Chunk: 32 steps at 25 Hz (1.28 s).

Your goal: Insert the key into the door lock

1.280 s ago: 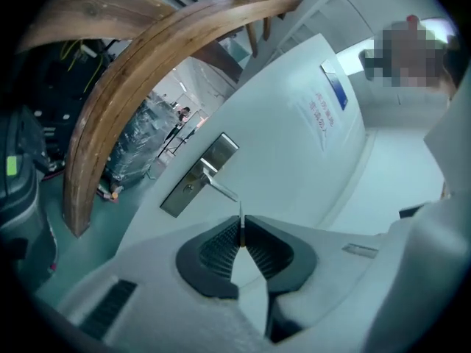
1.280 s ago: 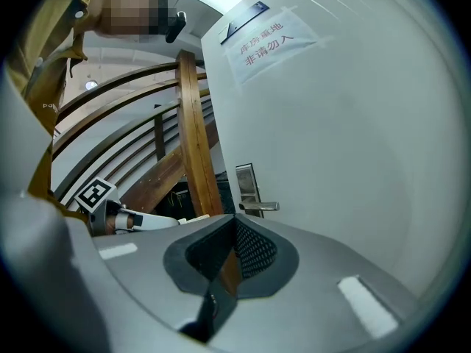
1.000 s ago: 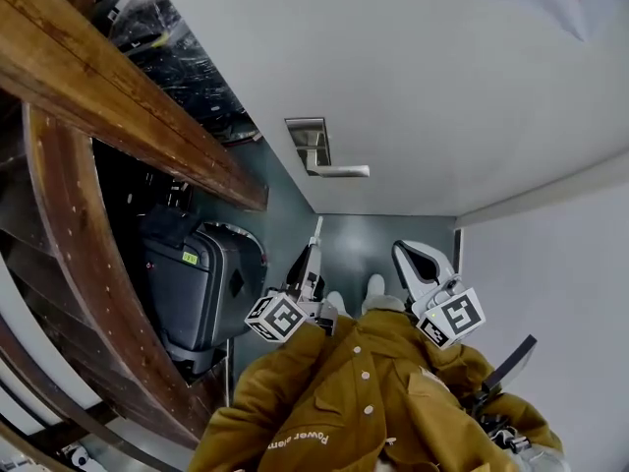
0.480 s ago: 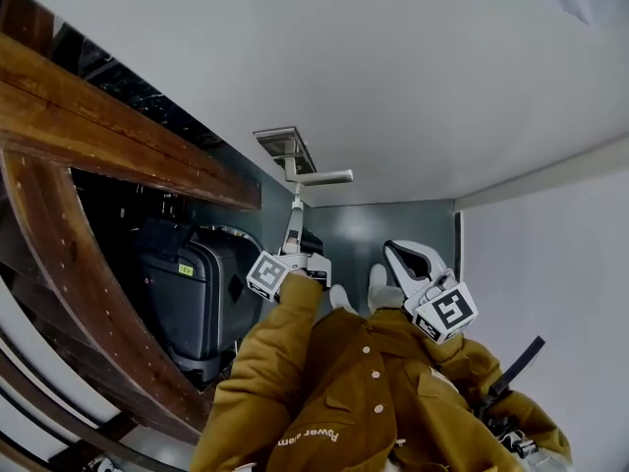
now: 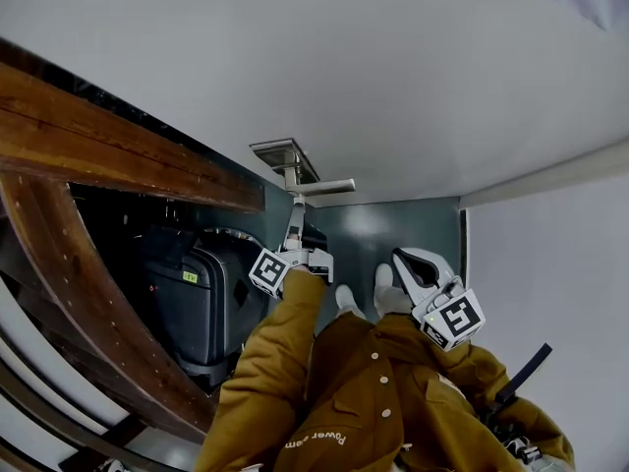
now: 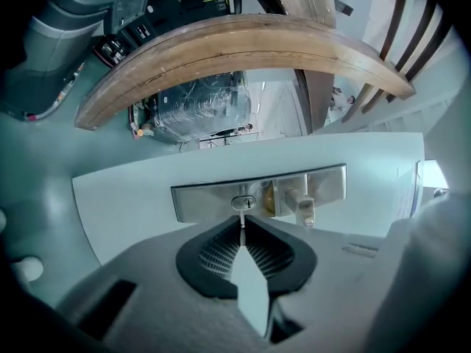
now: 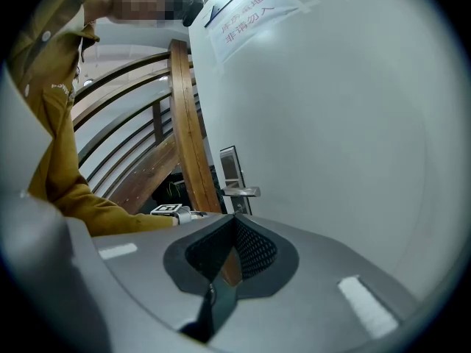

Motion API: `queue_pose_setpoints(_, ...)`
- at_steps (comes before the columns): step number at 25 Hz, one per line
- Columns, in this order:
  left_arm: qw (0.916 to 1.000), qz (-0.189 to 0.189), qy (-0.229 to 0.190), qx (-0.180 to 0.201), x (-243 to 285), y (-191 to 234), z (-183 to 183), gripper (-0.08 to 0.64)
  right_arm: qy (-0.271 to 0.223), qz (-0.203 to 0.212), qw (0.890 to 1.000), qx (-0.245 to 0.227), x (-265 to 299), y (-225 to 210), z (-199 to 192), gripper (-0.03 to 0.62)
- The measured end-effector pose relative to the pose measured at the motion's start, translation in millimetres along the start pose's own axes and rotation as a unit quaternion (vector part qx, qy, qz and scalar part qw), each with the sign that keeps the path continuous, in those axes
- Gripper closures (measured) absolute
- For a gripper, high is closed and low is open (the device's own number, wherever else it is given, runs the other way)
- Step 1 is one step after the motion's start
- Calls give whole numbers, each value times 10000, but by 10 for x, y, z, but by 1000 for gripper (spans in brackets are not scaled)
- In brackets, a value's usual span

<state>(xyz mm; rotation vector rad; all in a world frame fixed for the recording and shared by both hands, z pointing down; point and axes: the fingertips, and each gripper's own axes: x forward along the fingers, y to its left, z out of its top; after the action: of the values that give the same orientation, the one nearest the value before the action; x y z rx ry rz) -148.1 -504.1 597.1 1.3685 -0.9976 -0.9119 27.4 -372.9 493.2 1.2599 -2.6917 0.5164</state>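
In the head view, the left gripper (image 5: 295,212) reaches up to one steel lock plate (image 5: 283,153) on the white door (image 5: 413,67), its tip just below the single lever handle (image 5: 330,185). The right gripper (image 5: 411,261) hangs lower, well apart from the door, above the ochre jacket (image 5: 364,391). One dark suitcase (image 5: 197,298) stands behind a wooden rail (image 5: 118,150).

In the left gripper view, the tongs are clamped on one key (image 6: 241,230), whose thin blade points straight at the one keyhole (image 6: 243,203). The tip meets the keyhole, but how deep it sits cannot be told. The handle juts out just to the right of the keyhole.

In the right gripper view, the two tongs are pressed together with nothing between them. Beyond them show the door, the lock plate, one sheet of paper (image 7: 246,13) taped high up, and the left gripper's marker cube (image 7: 168,210).
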Motion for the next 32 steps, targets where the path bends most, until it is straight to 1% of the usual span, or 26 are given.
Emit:
queue_pose_setpoints(2, 10000, -41, -21, -73, 4, -36, -11, 534, 18, 7, 10000, 17, 7, -2, -10, 586)
queue_pose_setpoints(14, 9998, -70, -84, -159, -23, -99, -36, 534, 65, 47, 10000, 48, 21, -19, -40, 586)
queue_pose_setpoints(23, 9996, -74, -77, -260, 135, -98, 12, 532, 67, 52, 9999, 55, -2, -28, -38, 586)
queue_pose_setpoints(27, 9994, -201, -51, -279, 238, -72, 32, 531, 57, 46, 10000, 61, -14, -35, -48, 586)
queue_pose_setpoints(30, 9988, -259, -79, -401, 334, -61, 72, 531, 53, 70, 9999, 55, -16, -4, -55, 586)
queue_pose_setpoints(32, 9986, -325, -63, -412, 372, -70, 73, 532, 51, 79, 9999, 51, -25, 11, -63, 586)
